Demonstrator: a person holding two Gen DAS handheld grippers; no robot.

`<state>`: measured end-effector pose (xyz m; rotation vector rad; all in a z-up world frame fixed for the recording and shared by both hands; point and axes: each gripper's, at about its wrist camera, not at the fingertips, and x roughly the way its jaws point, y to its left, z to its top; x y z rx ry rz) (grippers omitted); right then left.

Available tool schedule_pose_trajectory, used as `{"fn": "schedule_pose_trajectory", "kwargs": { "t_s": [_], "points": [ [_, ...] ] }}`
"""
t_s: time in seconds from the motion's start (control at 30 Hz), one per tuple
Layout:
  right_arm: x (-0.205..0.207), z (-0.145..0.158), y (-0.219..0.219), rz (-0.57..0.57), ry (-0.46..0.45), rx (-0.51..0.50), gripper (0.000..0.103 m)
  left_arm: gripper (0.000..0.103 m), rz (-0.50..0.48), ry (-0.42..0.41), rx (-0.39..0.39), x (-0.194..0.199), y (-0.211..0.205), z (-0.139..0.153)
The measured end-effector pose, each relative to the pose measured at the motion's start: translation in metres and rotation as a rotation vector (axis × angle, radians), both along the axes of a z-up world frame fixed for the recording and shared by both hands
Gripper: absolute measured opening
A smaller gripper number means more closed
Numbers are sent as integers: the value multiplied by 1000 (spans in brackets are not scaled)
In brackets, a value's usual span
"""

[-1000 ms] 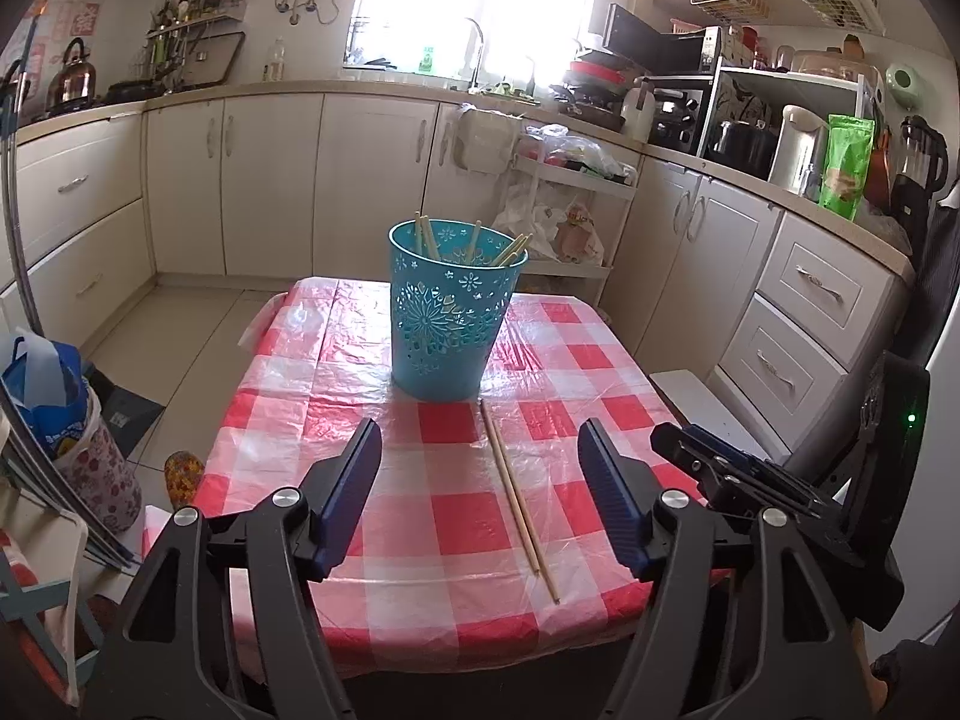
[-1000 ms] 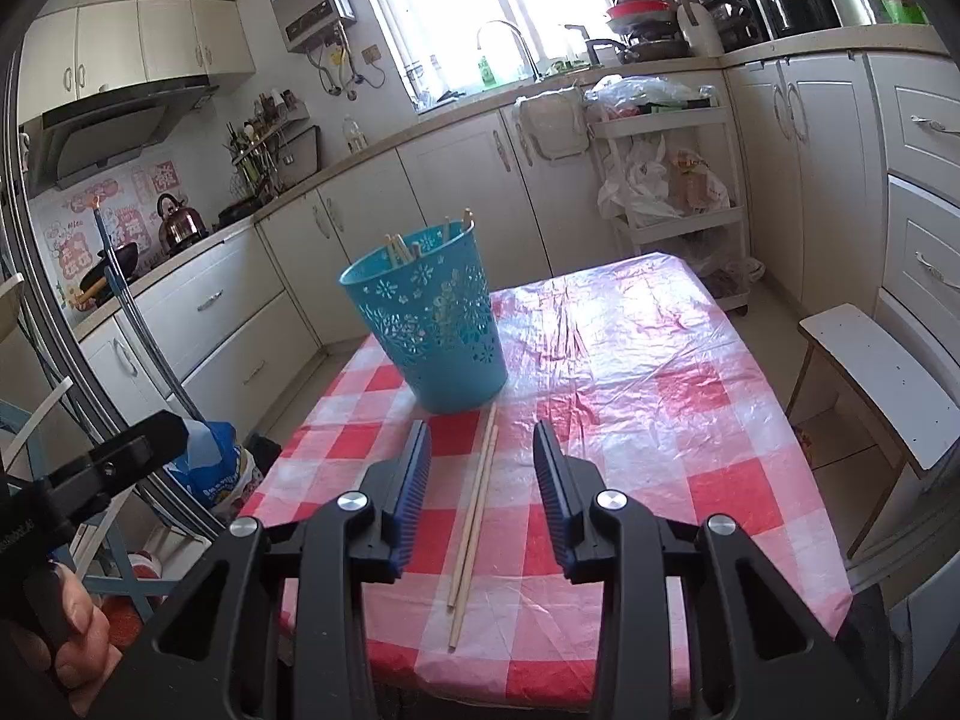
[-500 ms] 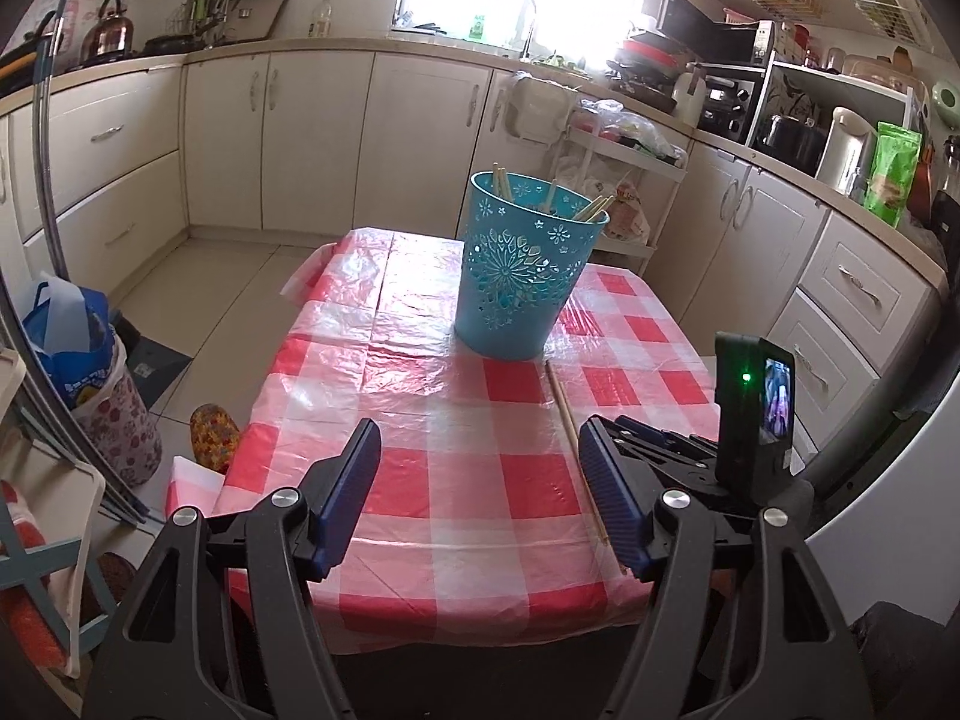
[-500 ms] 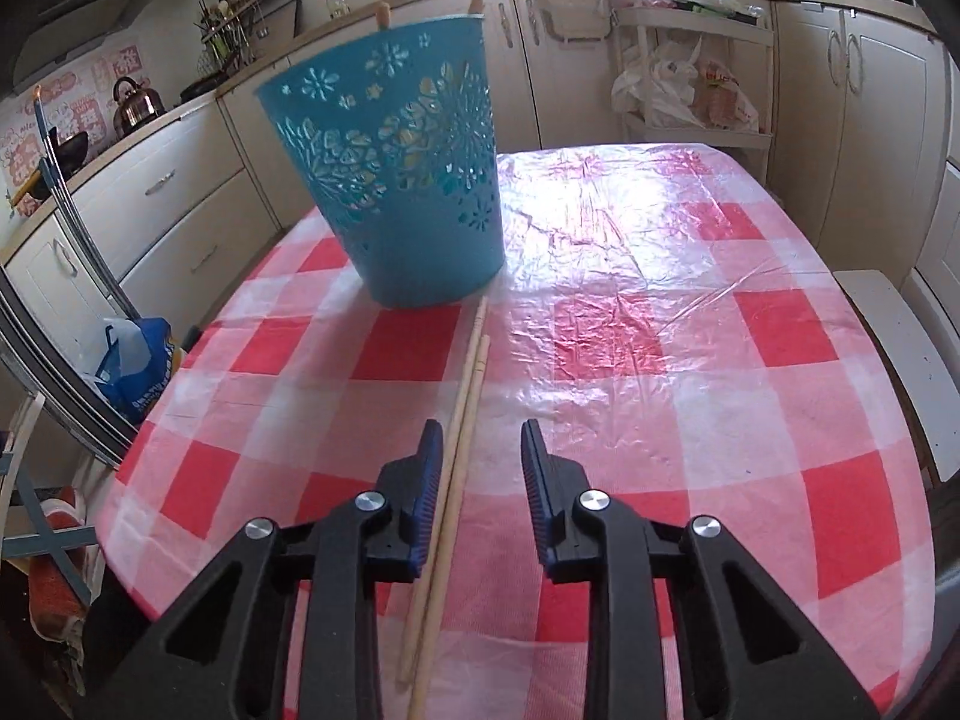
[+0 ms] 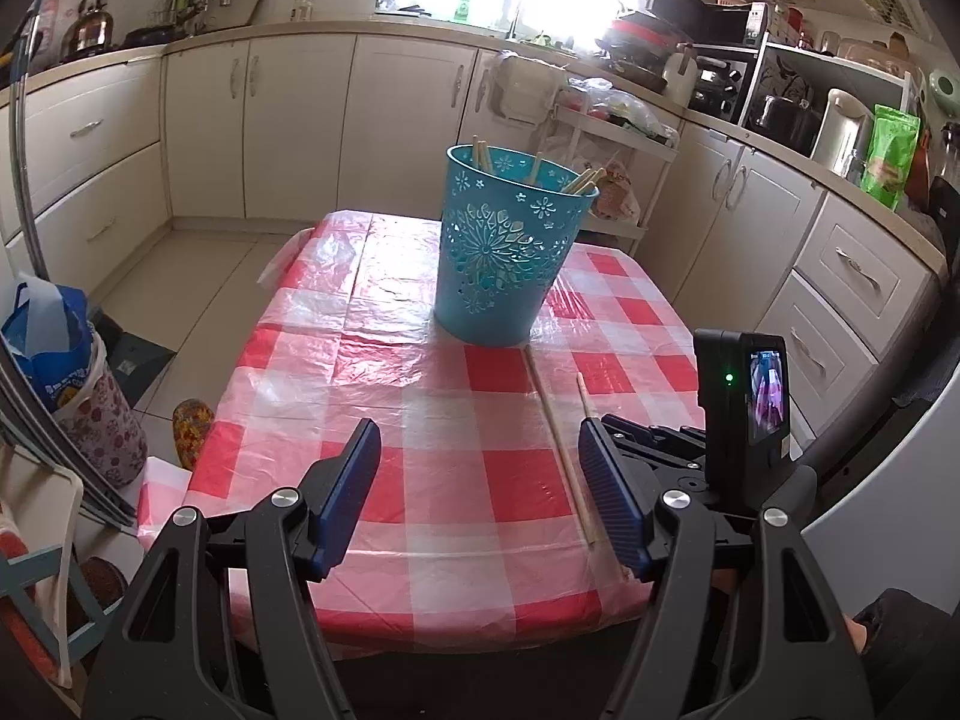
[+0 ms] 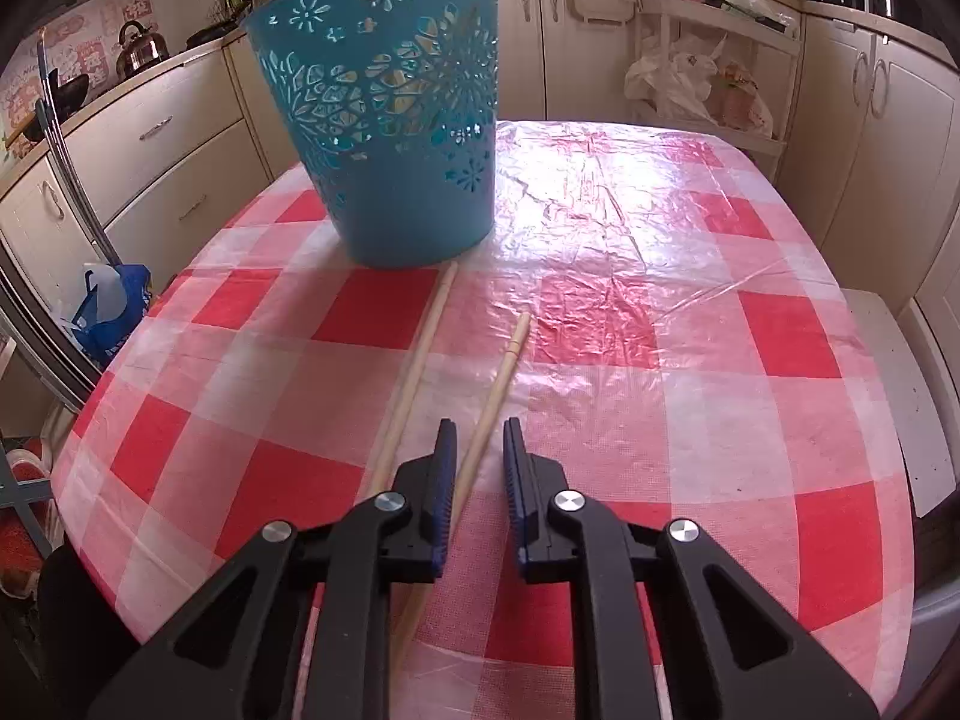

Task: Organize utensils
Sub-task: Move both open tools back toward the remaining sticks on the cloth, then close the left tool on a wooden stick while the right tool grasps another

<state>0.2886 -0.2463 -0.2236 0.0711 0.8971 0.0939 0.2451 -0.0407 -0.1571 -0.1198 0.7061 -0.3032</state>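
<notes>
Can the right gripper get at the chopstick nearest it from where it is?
Probably yes: the right gripper is open, its jaws already straddle the nearer chopstick on the tablecloth, and nothing blocks it.

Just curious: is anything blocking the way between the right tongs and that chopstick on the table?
Nothing visible. The chopstick already runs between the right tongs, whose jaws stand slightly apart around it.

Nothing here can be read: the print on the blue bag (image 5: 51, 354), the green packet (image 5: 888, 156) and the pink wall poster (image 6: 90, 57) is all too small and blurred to make out.
</notes>
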Motion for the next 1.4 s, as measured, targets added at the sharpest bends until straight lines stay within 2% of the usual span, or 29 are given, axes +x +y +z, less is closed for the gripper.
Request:
{"fn": "schedule_pose_trajectory", "kwargs": {
  "t_s": [0.1, 0.17, 0.3, 0.43, 0.67, 0.73, 0.83, 0.9, 0.93, 0.97, 1.1, 1.2, 1.33, 1.4],
  "points": [
    [1, 0, 1, 14, 2, -16, 15, 65, -12, -5, 5, 7, -11, 1],
    [0, 1, -2, 21, 8, -18, 10, 65, -34, -4, 19, 17, -21, -3],
    [-6, 1, -23, 5, 11, 8, 8, 65, -83, 44, 29, 53, -47, -20],
    [-14, 1, -41, -2, 9, 44, 7, 65, -119, 76, 104, 92, -84, -43],
    [-17, -1, -52, -14, 2, 119, 6, 64, -98, 137, 206, 136, -125, -74],
    [-17, 0, -54, -11, 4, 132, 6, 60, -86, 157, 219, 144, -129, -82],
    [-15, 1, -54, -4, 13, 135, 7, 43, -82, 190, 227, 157, -133, -93],
    [-13, 2, -53, 1, 17, 122, 7, 20, -94, 215, 213, 162, -133, -100],
    [-10, 1, -51, 3, 17, 114, 7, 17, -95, 202, 214, 161, -133, -100],
    [-7, 2, -50, 6, 18, 109, 7, 7, -106, 206, 209, 162, -132, -102],
    [4, 3, -48, 13, 33, 98, 7, 5, -131, 226, 172, 156, -124, -100],
    [9, 3, -42, 40, 35, 51, 7, 5, -142, 249, 163, 151, -116, -99],
    [8, 2, -33, 80, 22, -18, 7, 8, -138, 243, 226, 153, -116, -98],
    [9, 1, -35, 80, 25, -10, 7, 12, -140, 243, 244, 156, -118, -97]
  ]
}}
